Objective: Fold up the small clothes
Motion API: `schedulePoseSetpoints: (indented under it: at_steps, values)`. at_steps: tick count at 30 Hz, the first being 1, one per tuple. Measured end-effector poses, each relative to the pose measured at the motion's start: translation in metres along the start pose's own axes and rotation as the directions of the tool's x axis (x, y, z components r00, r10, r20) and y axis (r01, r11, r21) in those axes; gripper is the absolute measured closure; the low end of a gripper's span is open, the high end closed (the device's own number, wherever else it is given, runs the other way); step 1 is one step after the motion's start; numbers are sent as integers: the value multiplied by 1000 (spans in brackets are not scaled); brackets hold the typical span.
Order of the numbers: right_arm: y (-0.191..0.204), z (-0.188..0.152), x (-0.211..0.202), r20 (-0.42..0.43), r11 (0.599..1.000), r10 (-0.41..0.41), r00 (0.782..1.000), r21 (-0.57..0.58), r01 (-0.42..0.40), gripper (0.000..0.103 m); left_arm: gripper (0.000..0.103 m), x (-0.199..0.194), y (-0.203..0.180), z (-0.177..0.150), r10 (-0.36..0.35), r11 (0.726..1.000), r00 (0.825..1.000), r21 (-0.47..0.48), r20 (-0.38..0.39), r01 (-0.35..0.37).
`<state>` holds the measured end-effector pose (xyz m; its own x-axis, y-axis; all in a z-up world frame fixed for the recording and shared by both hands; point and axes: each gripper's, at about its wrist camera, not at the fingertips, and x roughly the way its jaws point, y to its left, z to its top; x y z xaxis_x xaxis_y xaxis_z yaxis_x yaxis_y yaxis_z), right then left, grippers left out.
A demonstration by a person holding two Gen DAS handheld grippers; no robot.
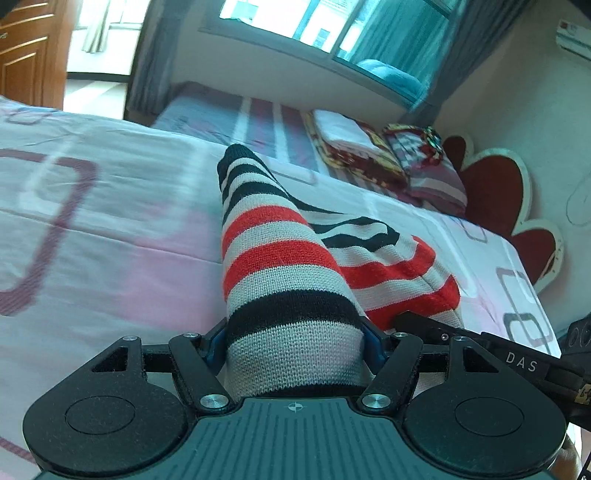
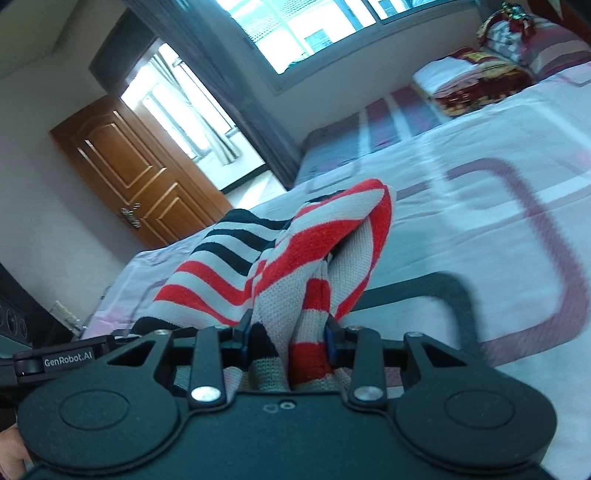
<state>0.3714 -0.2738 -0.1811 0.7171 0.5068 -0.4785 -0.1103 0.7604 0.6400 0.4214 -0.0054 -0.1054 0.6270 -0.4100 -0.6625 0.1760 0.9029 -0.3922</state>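
A knitted garment [image 1: 280, 266] with red, black and grey stripes is lifted off the pink bed [image 1: 110, 240]. My left gripper [image 1: 295, 332] is shut on a broad, rolled part of it. The cloth fills the gap between the blue pads and stretches forward. Part of my other gripper's body [image 1: 461, 339] reaches in from the right, next to the garment's red edge. In the right wrist view my right gripper [image 2: 288, 332] is shut on a bunched fold of the same garment [image 2: 295, 251], which rises in a peak over the bed [image 2: 480, 184]. The left gripper's body [image 2: 66, 360] shows at the left edge.
Folded blankets and pillows [image 1: 354, 147] [image 2: 469, 81] are stacked at the head of the bed, by a red flower-shaped headboard [image 1: 491, 184]. A window [image 2: 314, 29] with grey curtains lies beyond the bed, and a wooden door [image 2: 140, 177] stands to one side.
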Motion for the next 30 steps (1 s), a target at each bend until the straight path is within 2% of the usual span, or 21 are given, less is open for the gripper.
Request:
schedulePoseSetpoints:
  at_steps: [8, 12, 16, 20, 22, 24, 27, 28, 30]
  values:
    - [92, -25, 67, 2, 1000, 14, 1000, -15, -14, 68, 34, -36, 128, 17, 16, 999, 999, -46, 39, -14]
    - [140, -37, 109, 2, 999, -2, 1000, -38, 2, 68, 34, -38, 180, 31, 27, 999, 998, -40, 54, -25]
    - [165, -46, 144, 10, 1000, -11, 1000, -25, 11, 68, 34, -28, 218, 41, 40, 999, 997, -24, 64, -39]
    - [173, -51, 174, -8, 998, -62, 998, -32, 62, 68, 33, -2, 243, 35, 98, 995, 994, -1, 48, -98]
    - [167, -54, 192, -29, 993, -118, 993, -27, 117, 66, 25, 9, 254, 26, 87, 996, 995, 4, 46, -87]
    - [152, -60, 203, -65, 986, -168, 984, -8, 168, 57, 23, 8, 257, 21, 85, 996, 995, 16, 58, -86]
    - [146, -66, 200, -52, 981, -193, 980, -2, 193, 41, 23, 0, 255, 26, 99, 995, 994, -13, 53, -98]
    - [149, -66, 198, -51, 980, -201, 978, -9, 201, 41, 23, -6, 252, 26, 112, 994, 991, -8, 69, -112]
    - [155, -61, 189, -37, 976, -216, 976, -23, 215, 49, 23, -20, 241, 24, 144, 988, 985, 35, 99, -148]
